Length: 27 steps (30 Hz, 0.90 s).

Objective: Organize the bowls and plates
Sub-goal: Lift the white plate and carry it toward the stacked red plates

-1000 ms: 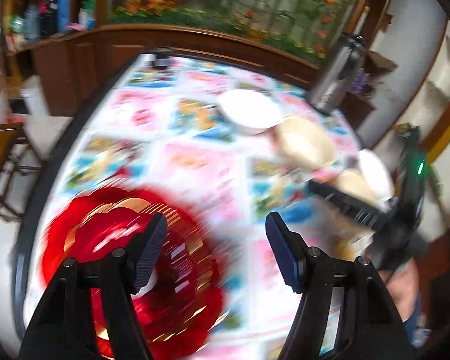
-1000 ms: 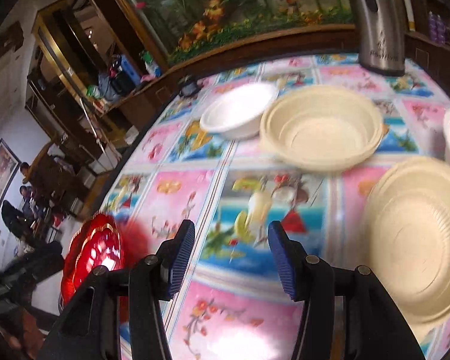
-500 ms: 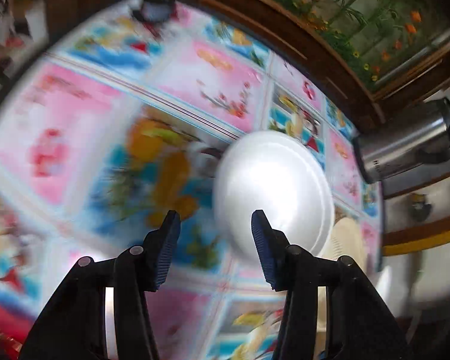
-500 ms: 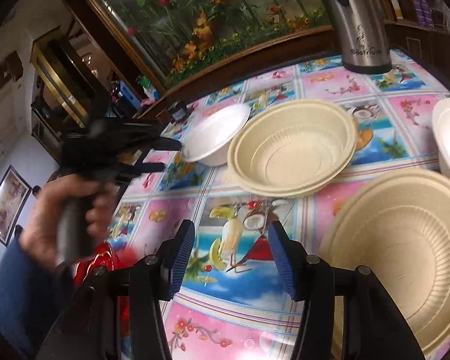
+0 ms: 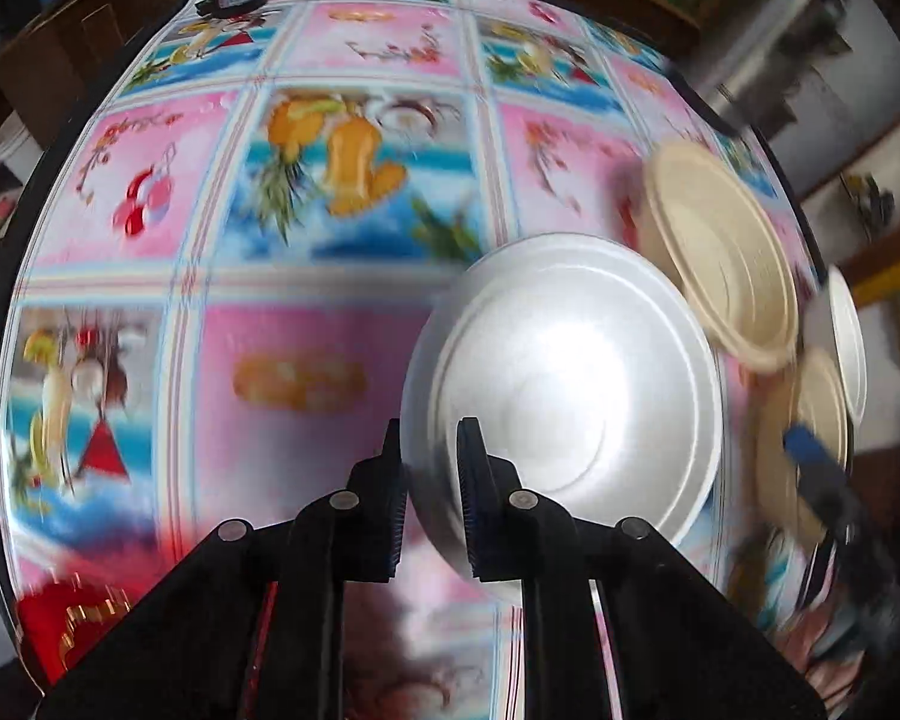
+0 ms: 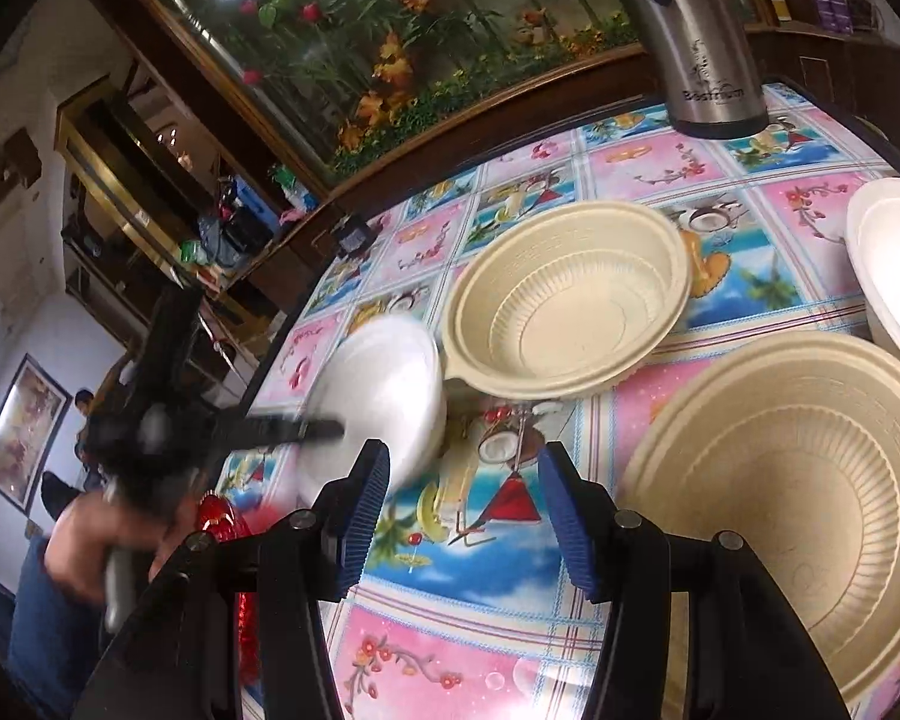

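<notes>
Left gripper clamped on the near rim of a round white foam bowl, one pad outside the wall, the other inside; closing down to nearly nothing, with only the thin rim between the jaws. Bowl resting on the round table with the glossy pink-and-blue picture cloth, toward its left edge as seen from the right wrist, and touching or just beside a cream ribbed plastic bowl on its right. Seen from the right wrist, same left gripper blurred, reaching in from the left over the white bowl's rim, gripped by a bare hand above a blue sleeve.

Right gripper hovering low over the cloth, blue ribbed pads parted about halfway, nothing between them.

Second cream ribbed bowl at near right, larger in view, apart from the first. Another white foam bowl at the far right edge, partly cut off. Steel thermos flask upright at the far side. Red and gold foil object at the near left edge, half hidden.
</notes>
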Motion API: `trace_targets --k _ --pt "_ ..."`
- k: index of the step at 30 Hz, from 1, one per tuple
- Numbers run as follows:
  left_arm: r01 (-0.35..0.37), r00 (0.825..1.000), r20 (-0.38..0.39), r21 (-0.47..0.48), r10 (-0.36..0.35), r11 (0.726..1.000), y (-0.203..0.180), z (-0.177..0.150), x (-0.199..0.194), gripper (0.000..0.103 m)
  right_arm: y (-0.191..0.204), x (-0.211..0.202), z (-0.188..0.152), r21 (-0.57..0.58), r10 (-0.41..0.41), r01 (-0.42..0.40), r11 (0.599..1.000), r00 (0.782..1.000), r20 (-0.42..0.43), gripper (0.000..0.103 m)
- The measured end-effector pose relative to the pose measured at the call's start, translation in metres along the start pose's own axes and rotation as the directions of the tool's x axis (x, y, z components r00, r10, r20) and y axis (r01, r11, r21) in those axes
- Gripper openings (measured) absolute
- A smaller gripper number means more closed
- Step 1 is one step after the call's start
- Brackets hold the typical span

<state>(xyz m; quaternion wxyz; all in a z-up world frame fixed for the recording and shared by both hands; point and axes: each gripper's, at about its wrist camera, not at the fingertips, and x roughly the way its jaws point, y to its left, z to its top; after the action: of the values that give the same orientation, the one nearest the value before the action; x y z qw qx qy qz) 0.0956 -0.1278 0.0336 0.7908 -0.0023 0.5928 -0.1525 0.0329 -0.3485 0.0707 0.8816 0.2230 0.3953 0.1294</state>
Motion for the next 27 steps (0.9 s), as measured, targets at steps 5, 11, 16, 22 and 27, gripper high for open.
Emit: trace_targets --k 5,11,16,22,27 --pt "0.015 1.0 0.019 0.039 -0.015 0.999 -0.026 -0.029 0.0 0.014 0.01 0.017 -0.009 -0.069 -0.063 0.059 0.996 0.996 -0.061 0.042" --pt "-0.078 0.984 0.162 0.041 0.07 0.996 -0.046 -0.046 -0.022 0.014 0.011 0.03 -0.018 -0.122 -0.128 0.117 0.986 0.987 -0.094 0.009" --pt "-0.132 0.948 0.294 0.016 0.122 0.991 -0.058 -0.068 -0.029 0.016 0.006 0.025 -0.015 -0.1 -0.11 0.101 0.99 0.991 -0.082 0.01" --pt "-0.149 0.93 0.338 -0.007 0.142 0.989 -0.055 -0.081 -0.016 0.018 0.012 0.022 -0.013 -0.121 -0.11 0.101 0.988 0.991 -0.071 0.009" --pt "-0.122 0.929 0.351 -0.001 0.115 0.993 -0.058 -0.08 -0.014 0.023 0.016 0.022 -0.013 -0.147 -0.142 0.132 0.98 0.988 -0.063 0.009"
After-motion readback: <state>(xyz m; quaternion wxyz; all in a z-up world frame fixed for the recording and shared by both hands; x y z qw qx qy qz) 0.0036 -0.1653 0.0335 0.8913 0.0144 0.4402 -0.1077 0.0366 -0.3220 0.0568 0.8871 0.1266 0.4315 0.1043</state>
